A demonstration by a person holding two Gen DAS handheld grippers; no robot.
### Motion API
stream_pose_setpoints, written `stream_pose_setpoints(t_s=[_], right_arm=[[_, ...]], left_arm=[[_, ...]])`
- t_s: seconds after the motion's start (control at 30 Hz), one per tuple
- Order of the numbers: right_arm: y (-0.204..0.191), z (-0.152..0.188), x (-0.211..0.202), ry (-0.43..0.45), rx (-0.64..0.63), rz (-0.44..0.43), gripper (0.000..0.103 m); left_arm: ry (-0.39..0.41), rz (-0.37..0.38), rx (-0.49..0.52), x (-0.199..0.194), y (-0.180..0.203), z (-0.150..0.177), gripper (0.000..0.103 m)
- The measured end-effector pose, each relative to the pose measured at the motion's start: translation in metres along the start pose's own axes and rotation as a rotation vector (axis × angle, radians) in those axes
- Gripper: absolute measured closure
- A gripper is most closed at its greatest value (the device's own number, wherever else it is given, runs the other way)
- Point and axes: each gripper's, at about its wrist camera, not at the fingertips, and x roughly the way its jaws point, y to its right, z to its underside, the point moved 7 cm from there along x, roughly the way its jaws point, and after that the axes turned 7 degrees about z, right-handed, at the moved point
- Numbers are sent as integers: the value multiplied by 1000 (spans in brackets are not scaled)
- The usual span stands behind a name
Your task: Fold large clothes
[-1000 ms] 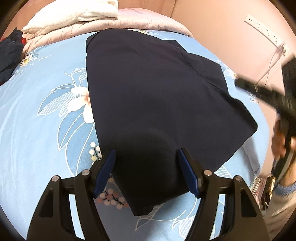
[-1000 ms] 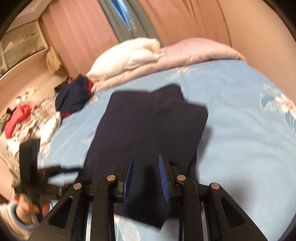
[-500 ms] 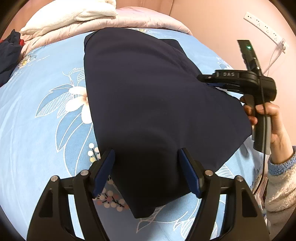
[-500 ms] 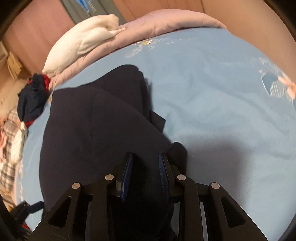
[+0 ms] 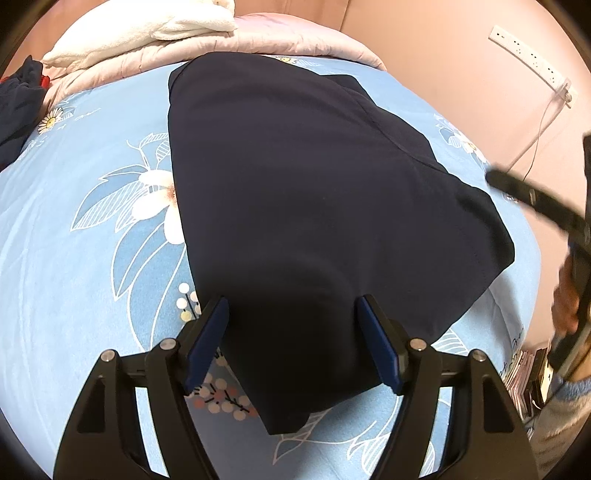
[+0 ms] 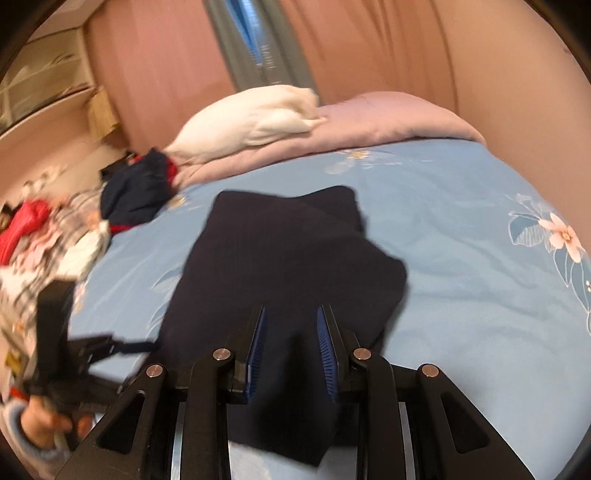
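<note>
The dark garment (image 5: 314, 221) is laid on the blue bedsheet (image 5: 92, 277), its long axis running away toward the pillow (image 5: 147, 33). The left gripper (image 5: 291, 343) is spread above its near end. The right gripper (image 6: 291, 354), narrowly parted and empty, has been drawn back off the cloth's right edge.

A dark navy garment (image 5: 314, 206) lies folded flat on the blue floral bed (image 5: 74, 280). Its near corner lies below the left hand-held gripper (image 5: 293, 347), reaching away ahead of it.

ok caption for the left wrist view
Open left tool above a dark navy folded garment on a blue floral bedsheet.
</note>
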Motion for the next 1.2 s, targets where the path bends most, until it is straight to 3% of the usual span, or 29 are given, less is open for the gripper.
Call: stream_pose_setpoints(t_s=[0.17, 0.33, 0.83, 0.9, 1.0, 1.2], right_arm=[[-3, 22, 23, -67, -51, 9, 76], [7, 48, 43, -150, -3, 33, 76], [4, 61, 34, -161, 64, 25, 76], [5, 63, 33, -162, 71, 24, 76], [6, 65, 30, -172, 77, 23, 74], [5, 67, 18, -175, 67, 23, 67]], left_arm=[[1, -6, 4, 0, 1, 2, 31], [0, -15, 22, 2, 3, 3, 30], [-12, -20, 19, -4, 0, 14, 22], [-42, 14, -11, -1, -3, 21, 21], [-60, 47, -57, -2, -11, 30, 19], [-33, 15, -38, -17, -15, 35, 19]])
